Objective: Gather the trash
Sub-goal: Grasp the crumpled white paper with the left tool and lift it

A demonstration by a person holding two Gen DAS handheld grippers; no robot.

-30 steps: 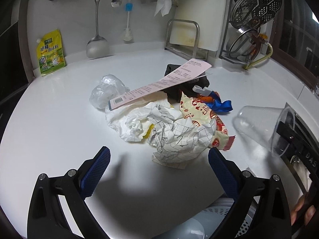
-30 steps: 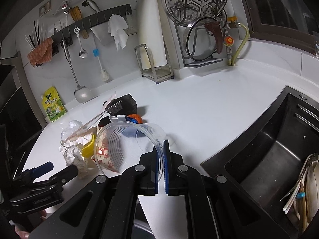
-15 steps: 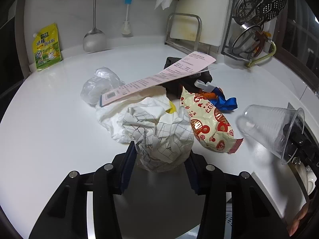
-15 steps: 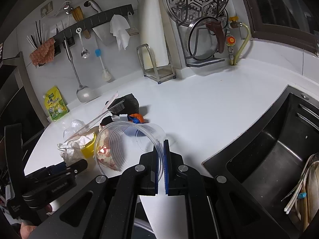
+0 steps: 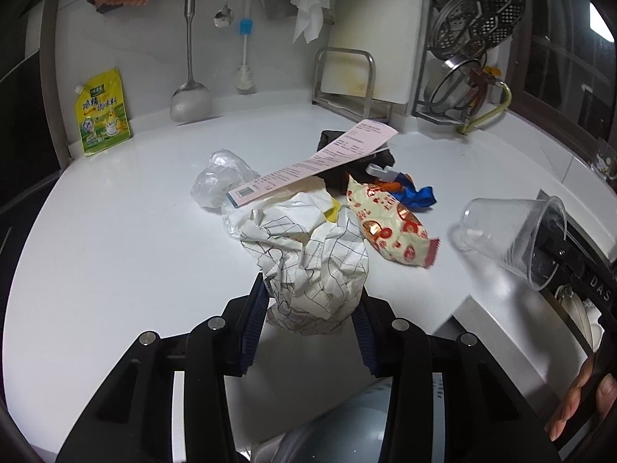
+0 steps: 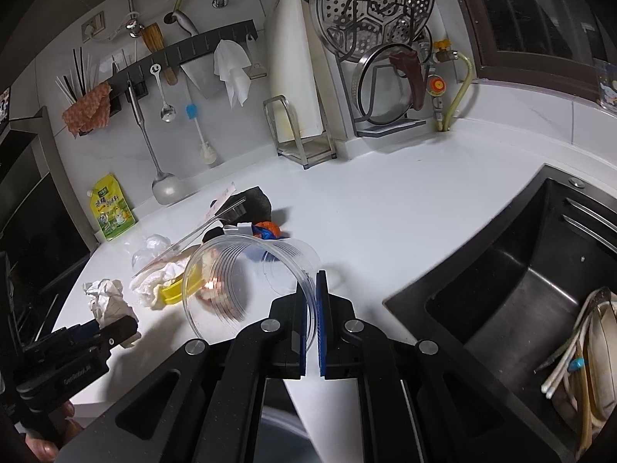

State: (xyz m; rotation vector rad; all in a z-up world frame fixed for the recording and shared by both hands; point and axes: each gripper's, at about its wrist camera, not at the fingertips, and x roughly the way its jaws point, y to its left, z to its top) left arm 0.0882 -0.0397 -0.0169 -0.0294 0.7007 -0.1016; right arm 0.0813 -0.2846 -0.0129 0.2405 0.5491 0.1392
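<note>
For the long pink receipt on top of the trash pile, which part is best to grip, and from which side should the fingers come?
Probably the low printed end of the pink receipt, near the clear plastic bag. It juts out past the crumpled white wrapper with open countertop before it. Come from that open side with the fingers above and below the flat strip; its far end rests on the black item.

The bench [image 5: 115,231] was smooth, glossy white. A wad of crumpled paper [image 5: 316,266] printed with a thin grid looked matt and creased. The cup [image 5: 513,231] was clear, ribbed plastic. A snack wrapper [image 5: 389,227] was shiny film, and a small bag [image 5: 221,177] was thin cloudy plastic. The steamer plate [image 6: 374,4] was perforated bright metal. The sink [image 6: 513,285] was dark and matt.
</note>
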